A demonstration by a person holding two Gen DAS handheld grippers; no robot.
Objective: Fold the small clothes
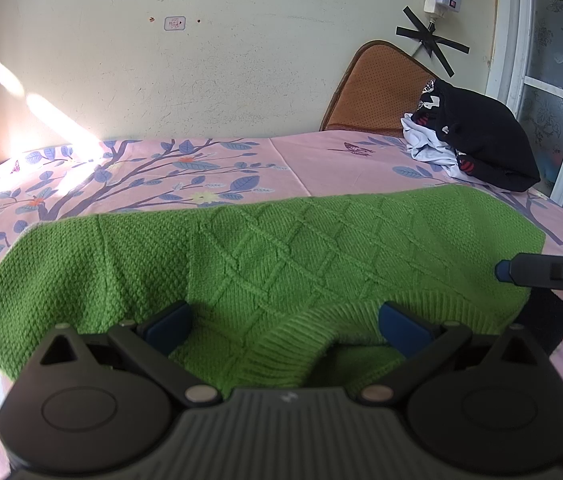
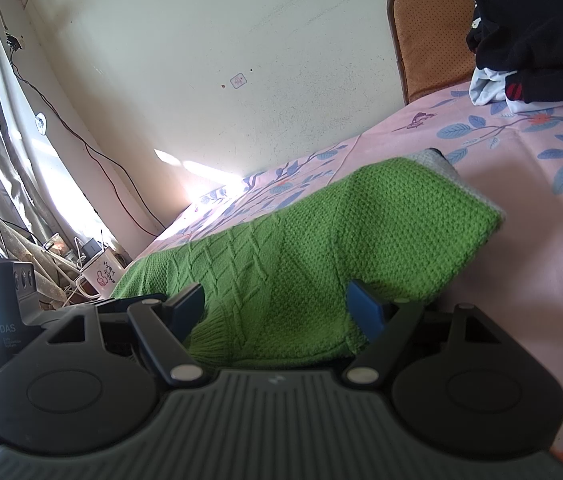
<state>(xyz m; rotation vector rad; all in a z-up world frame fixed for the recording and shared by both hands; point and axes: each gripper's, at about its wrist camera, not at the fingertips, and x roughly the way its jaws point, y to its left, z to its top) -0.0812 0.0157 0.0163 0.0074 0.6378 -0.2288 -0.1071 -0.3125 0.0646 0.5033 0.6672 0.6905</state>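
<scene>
A green cable-knit sweater point(image 1: 265, 248) lies spread on the pink flowered bedsheet point(image 1: 341, 164). My left gripper point(image 1: 283, 320) is open low over its near edge, and the ribbed hem sits between the two blue pads. One finger point(image 1: 521, 270) of my right gripper reaches in from the right beside the sweater's right end. In the right wrist view the sweater point(image 2: 321, 240) runs away to the left, with a grey-trimmed end point(image 2: 441, 166) at the far right. My right gripper point(image 2: 277, 306) is open, its pads standing either side of the near knit edge.
A pile of black and white clothes point(image 1: 477, 140) point(image 2: 533, 32) sits at the back right against a brown cushion point(image 1: 369, 88). The wall runs behind the bed. A glazed door frame point(image 1: 553, 80) stands at the right. A mug point(image 2: 99, 276) and clutter lie beyond the bed's left side.
</scene>
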